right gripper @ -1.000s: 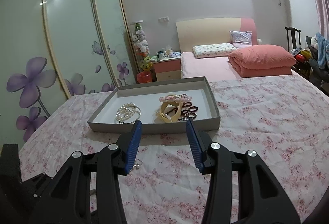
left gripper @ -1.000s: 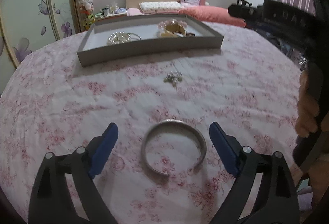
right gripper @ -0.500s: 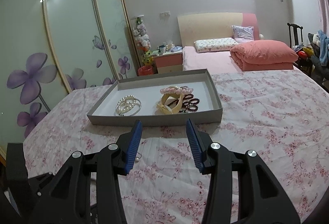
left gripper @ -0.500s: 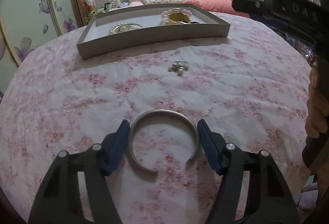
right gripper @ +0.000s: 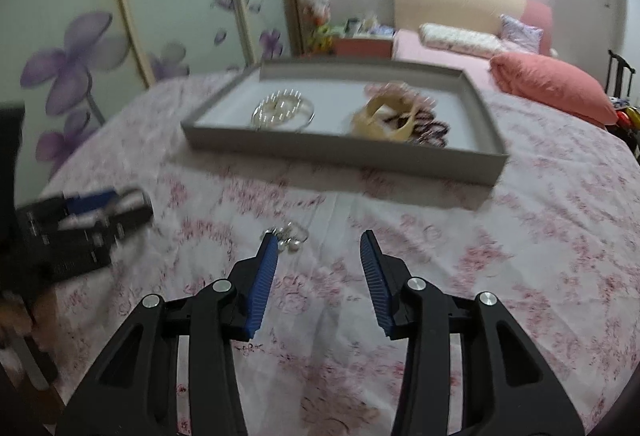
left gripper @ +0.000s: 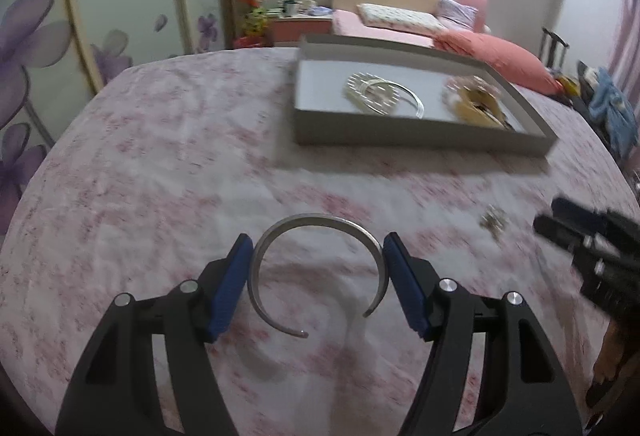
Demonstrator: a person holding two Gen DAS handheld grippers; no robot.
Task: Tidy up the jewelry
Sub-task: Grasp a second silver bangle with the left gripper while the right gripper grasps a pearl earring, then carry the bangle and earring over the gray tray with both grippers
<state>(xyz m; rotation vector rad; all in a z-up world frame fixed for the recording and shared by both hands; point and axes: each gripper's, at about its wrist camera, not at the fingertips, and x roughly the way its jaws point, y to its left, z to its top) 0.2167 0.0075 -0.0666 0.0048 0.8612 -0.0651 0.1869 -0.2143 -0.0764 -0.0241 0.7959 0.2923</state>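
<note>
Clamping the bangle above the surface, the left tongs sat near the tray, while the right tongs gaped beside pearl earrings.

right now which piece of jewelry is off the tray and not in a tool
The small pearl cluster on the floral cloth. The silver open bangle sits between the left tool's fingers; other pieces lie inside the grey tray.

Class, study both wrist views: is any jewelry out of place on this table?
Yes. A small pearl cluster lies loose on the floral cloth, outside the grey tray that holds the other pieces. The silver cuff bangle is also outside it, clamped by the left gripper. The right gripper is open beside the cluster.
</note>
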